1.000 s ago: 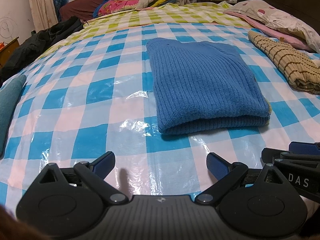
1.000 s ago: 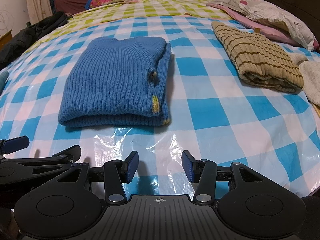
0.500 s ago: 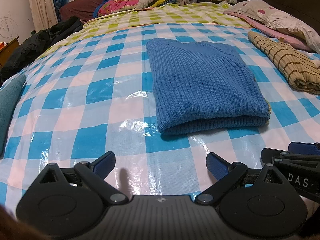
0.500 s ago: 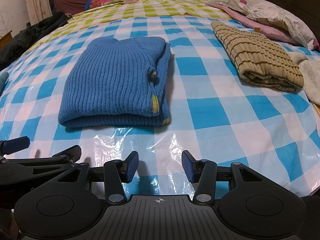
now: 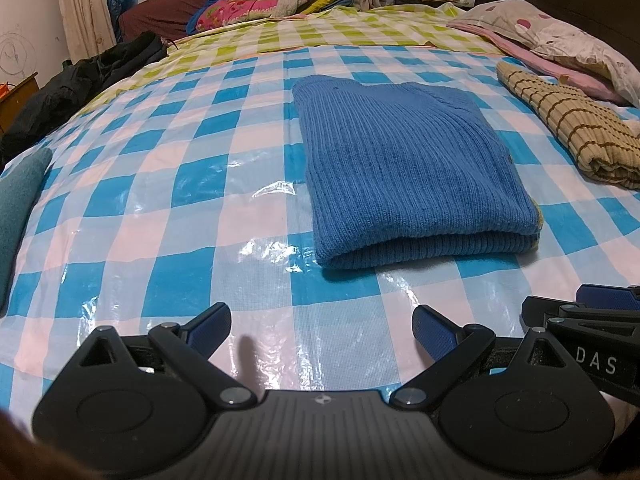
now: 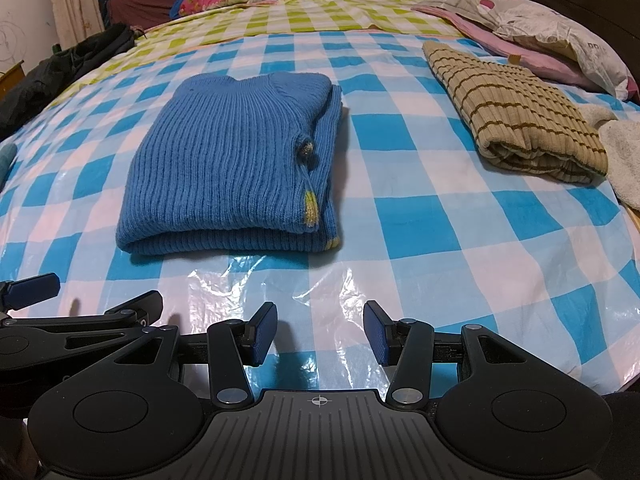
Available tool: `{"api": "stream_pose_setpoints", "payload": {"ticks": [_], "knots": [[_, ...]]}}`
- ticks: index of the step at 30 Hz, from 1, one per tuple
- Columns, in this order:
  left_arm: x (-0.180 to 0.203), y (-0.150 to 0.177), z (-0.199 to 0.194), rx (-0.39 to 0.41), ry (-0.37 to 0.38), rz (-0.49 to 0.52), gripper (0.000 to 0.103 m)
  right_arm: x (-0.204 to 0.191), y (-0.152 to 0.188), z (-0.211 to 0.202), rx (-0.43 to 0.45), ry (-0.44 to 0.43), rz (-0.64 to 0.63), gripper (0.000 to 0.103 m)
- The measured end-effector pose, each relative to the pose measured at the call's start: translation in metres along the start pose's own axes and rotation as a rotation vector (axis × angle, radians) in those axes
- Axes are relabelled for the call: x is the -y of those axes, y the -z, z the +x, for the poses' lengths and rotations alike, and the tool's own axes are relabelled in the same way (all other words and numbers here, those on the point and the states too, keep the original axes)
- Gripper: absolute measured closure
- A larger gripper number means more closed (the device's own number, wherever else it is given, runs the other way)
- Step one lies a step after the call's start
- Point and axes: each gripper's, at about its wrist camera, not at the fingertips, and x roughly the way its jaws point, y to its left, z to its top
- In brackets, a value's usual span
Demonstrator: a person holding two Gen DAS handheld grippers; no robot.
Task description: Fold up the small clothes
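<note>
Two grippers, left [image 5: 322, 322] and right [image 6: 320, 330], hover spread and empty at the bed's [image 6: 460, 240] near edge; blue sweater [image 6: 236, 168] lies folded mid-bed, likely done, striped one [image 6: 516, 120] toward the right edge.

A home bedroom: a wide bed under a blue-checked plastic sheet [image 5: 160, 216], a spotted white pillow [image 6: 536, 20], beige curtains [image 5: 84, 4].

Both wrist views set low at the near edge of the blue-and-white checked plastic sheet [image 5: 168, 216], facing forward up the bed, left view beside right, sharing the near folded blue ribbed-knit sweater [image 5: 408, 176] [image 6: 236, 176].
</note>
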Motion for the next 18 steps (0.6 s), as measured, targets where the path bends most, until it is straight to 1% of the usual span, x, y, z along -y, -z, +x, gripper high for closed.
{"api": "stream_pose_setpoints", "payload": {"ticks": [9,18], "knots": [[-0.0006,0.0005,0.0015,-0.001,0.012,-0.004,0.004,-0.0001,-0.0005,0.0000,0.000,0.001,0.000,0.056],[-0.0001,-0.0007,0.0018,-0.001,0.004,-0.002,0.004,0.0006,0.0000,0.0012,-0.002,-0.003,0.003,0.056]]}}
